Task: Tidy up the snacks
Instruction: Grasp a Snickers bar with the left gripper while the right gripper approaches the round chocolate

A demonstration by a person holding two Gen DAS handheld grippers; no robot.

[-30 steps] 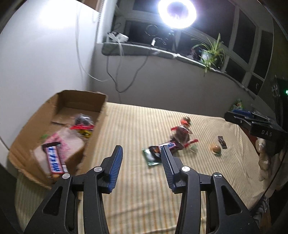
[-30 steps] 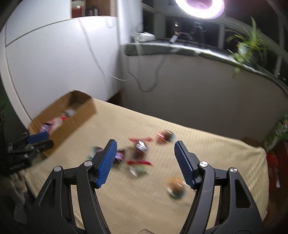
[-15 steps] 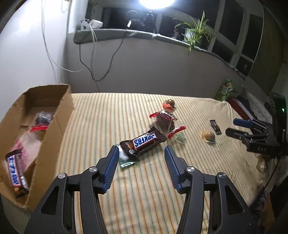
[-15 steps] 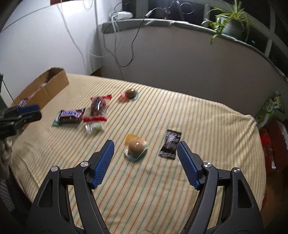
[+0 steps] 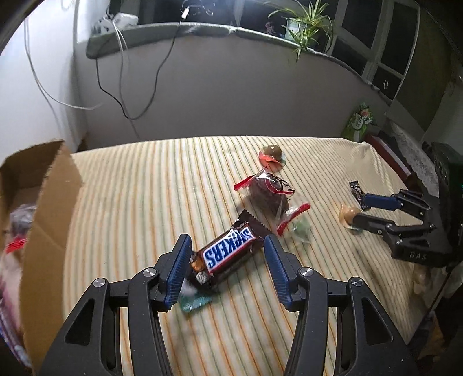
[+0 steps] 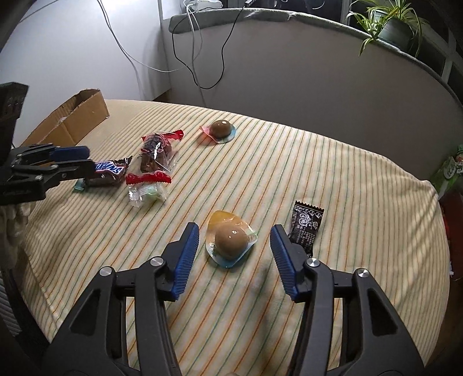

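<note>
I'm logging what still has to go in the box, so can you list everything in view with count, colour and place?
Snickers bar: 1, brown wrapper, between the left gripper's fingers.
Green packet: 1, under the bar's near end.
Dark cake packet: 1, clear with red ends, mid-cloth.
Clear candy packet: 1, red top strip, pale green inside, beside the bar.
Round brown sweets: 2, in clear cups; one far, one between the right gripper's fingers.
Black sachet: 1, right of the near sweet.
Cardboard box: 1, brown, left edge, snacks inside.
Striped cloth: 1, cream.
Potted plant: 1, green, sill.
Left gripper: open.
Right gripper: closing, not touching the sweet.
</note>
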